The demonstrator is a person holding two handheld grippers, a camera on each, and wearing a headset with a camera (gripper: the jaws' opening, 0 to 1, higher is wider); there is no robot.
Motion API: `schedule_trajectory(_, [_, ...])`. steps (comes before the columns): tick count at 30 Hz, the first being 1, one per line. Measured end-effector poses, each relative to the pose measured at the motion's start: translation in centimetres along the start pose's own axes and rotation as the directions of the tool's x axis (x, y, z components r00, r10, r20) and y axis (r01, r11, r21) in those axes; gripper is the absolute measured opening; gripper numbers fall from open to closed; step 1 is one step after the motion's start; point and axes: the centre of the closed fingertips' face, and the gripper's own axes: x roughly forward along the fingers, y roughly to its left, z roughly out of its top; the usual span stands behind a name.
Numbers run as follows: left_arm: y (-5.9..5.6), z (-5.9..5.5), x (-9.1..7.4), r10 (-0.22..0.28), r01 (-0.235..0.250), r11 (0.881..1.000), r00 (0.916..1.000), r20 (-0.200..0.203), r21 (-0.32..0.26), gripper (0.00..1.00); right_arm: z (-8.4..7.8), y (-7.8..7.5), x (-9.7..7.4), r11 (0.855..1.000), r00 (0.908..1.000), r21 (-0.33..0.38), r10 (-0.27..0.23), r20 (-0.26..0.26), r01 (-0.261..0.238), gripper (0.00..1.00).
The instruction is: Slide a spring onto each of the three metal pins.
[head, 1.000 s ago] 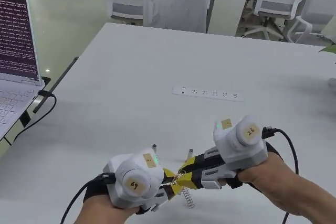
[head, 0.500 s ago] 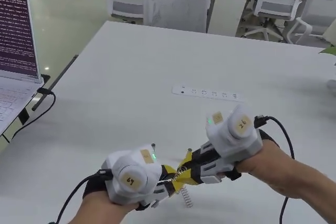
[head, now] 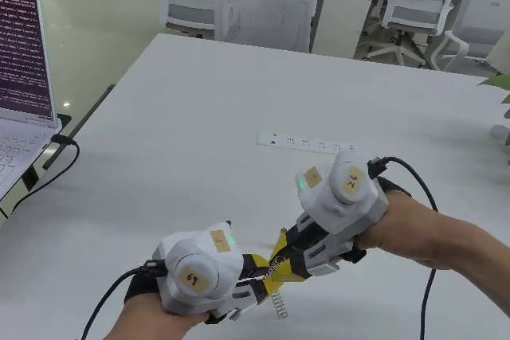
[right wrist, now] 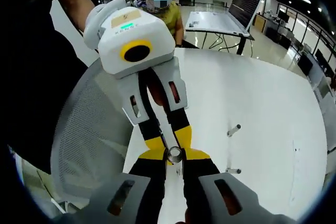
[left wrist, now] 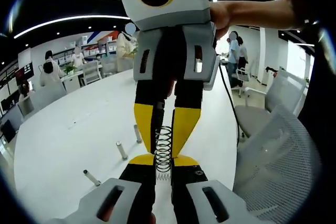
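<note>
Steel spring (left wrist: 164, 153) at lower centre of the left gripper view, long axis running straight up-frame. Near end pinched in left gripper (left wrist: 164, 164), far end in right gripper (left wrist: 164, 145); both nearly closed on it. Three pins (left wrist: 122, 150) stand at lower left.

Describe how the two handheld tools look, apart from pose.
Both the left tool and right tool have bulky white housings, black jaws with yellow tips, tan numbered stickers and a green light. A black cable trails from each.
</note>
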Motion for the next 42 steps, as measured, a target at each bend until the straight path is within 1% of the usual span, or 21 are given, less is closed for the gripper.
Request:
schedule_trajectory(5, [-0.18, 0.03, 0.02, -0.012, 0.012, 1.000, 0.9999, -0.002, 0.006, 0.02, -0.35, 0.20, 0.12, 0.996, 0.9964, -0.081, 0.019, -0.082, -0.026, 0.09])
schedule_trajectory(8, [-0.26, -0.03, 0.06, -0.018, 0.018, 1.000, 0.9998, -0.006, 0.009, 0.02, -0.35, 0.28, 0.19, 0.993, 0.9933, -0.109, 0.024, -0.113, -0.036, 0.09])
schedule_trajectory(15, [-0.16, -0.14, 0.06, -0.017, 0.017, 1.000, 0.9998, -0.009, 0.008, 0.02, -0.43, 0.21, 0.31, 0.989, 0.9887, -0.138, 0.024, -0.148, -0.045, 0.08])
schedule_trajectory(21, [0.02, -0.21, 0.16, -0.005, 0.005, 1.000, 1.0000, -0.003, 0.001, 0.02, -0.56, -0.02, 0.40, 0.988, 0.9867, -0.149, 0.012, -0.162, -0.036, 0.08])
schedule_trajectory(24, [-0.03, -0.33, 0.22, -0.004, 0.004, 1.000, 1.0000, -0.001, -0.003, 0.02, -0.64, 0.05, 0.46, 0.989, 0.9861, -0.141, 0.012, -0.166, -0.036, 0.08])
schedule_trajectory(25, [-0.09, -0.35, 0.23, -0.006, 0.006, 1.000, 1.0000, -0.001, -0.002, 0.02, -0.69, 0.09, 0.50, 0.988, 0.9858, -0.148, 0.014, -0.168, -0.040, 0.08])
schedule_trajectory(28, [-0.10, -0.41, 0.25, -0.006, 0.006, 1.000, 1.0000, 0.000, -0.004, 0.02, -0.74, 0.08, 0.55, 0.988, 0.9859, -0.151, 0.014, -0.167, -0.040, 0.08])
schedule_trajectory(29, [-0.07, -0.43, 0.26, -0.006, 0.006, 1.000, 1.0000, 0.000, -0.005, 0.02, -0.72, 0.11, 0.57, 0.990, 0.9860, -0.138, 0.014, -0.166, -0.037, 0.08])
schedule_trajectory(42, [0.33, -0.72, 0.16, 0.009, -0.009, 1.000, 1.0000, -0.003, -0.017, 0.03, -0.60, -0.22, 0.89, 0.986, 0.9857, -0.164, 0.008, -0.168, -0.036, 0.08])
